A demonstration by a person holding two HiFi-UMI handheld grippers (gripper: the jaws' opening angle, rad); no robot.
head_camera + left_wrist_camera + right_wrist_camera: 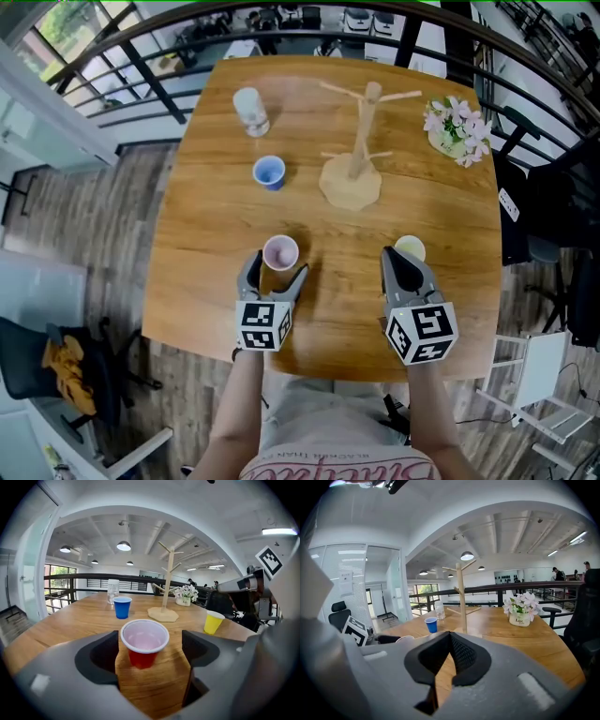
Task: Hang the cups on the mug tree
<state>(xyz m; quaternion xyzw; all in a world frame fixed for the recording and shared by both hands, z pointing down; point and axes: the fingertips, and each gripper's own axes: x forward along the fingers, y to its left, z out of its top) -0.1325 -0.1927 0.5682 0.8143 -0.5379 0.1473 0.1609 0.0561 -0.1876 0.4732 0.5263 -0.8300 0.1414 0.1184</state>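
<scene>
A red cup (280,252) with a white inside stands upright on the wooden table (206,281), close to the near edge. My left gripper (274,272) is open around it, one jaw on each side and neither pad touching. In the left gripper view the red cup (144,641) sits between the jaws of the left gripper (149,651). My right gripper (405,258) is shut and empty, just in front of a yellow cup (412,247) that it partly hides. A blue cup (269,172) stands farther back, left of the wooden mug tree (356,155), whose pegs are bare.
A clear glass (250,111) stands at the back left and a flower pot (457,131) at the back right corner. A railing runs behind the table's far edge. An office chair (56,366) is on the floor to the left.
</scene>
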